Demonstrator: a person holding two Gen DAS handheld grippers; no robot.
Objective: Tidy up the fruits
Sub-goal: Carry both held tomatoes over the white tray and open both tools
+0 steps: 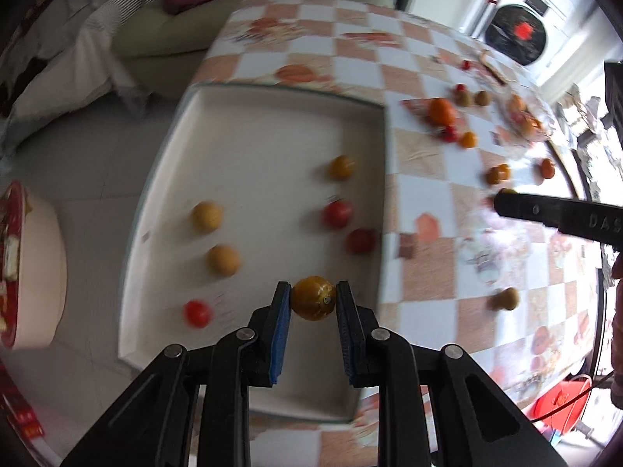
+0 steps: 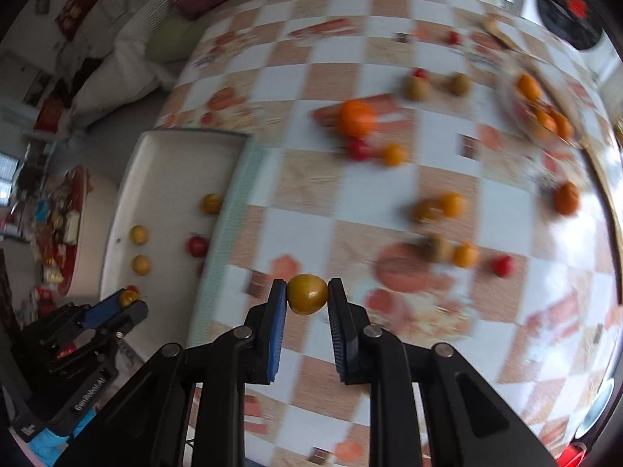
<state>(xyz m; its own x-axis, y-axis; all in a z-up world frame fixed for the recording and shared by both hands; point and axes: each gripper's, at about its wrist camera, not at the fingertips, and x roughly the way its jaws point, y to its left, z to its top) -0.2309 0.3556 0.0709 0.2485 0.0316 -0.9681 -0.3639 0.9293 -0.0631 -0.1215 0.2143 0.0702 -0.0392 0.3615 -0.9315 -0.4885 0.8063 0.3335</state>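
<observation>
My left gripper (image 1: 313, 297) is shut on a yellow-orange cherry tomato (image 1: 313, 299) and holds it over the near part of a white tray (image 1: 253, 124). Several small red and yellow fruits lie in the tray, such as a red tomato (image 1: 337, 214) and a tan fruit (image 1: 223, 260). My right gripper (image 2: 307, 295) is shut on a yellow tomato (image 2: 307, 295) above the checkered tablecloth (image 2: 311, 202), right of the tray (image 2: 171, 144). The left gripper (image 2: 130, 299) also shows in the right wrist view over the tray's near corner.
Loose fruits lie scattered on the table: an orange (image 2: 356, 116), small tomatoes (image 2: 503, 265) and greenish-brown fruits (image 2: 438, 247). A glass bowl of oranges (image 2: 541, 111) stands at the far right. A sofa (image 1: 241, 11) lies beyond the table. A round stool (image 1: 31, 268) stands left.
</observation>
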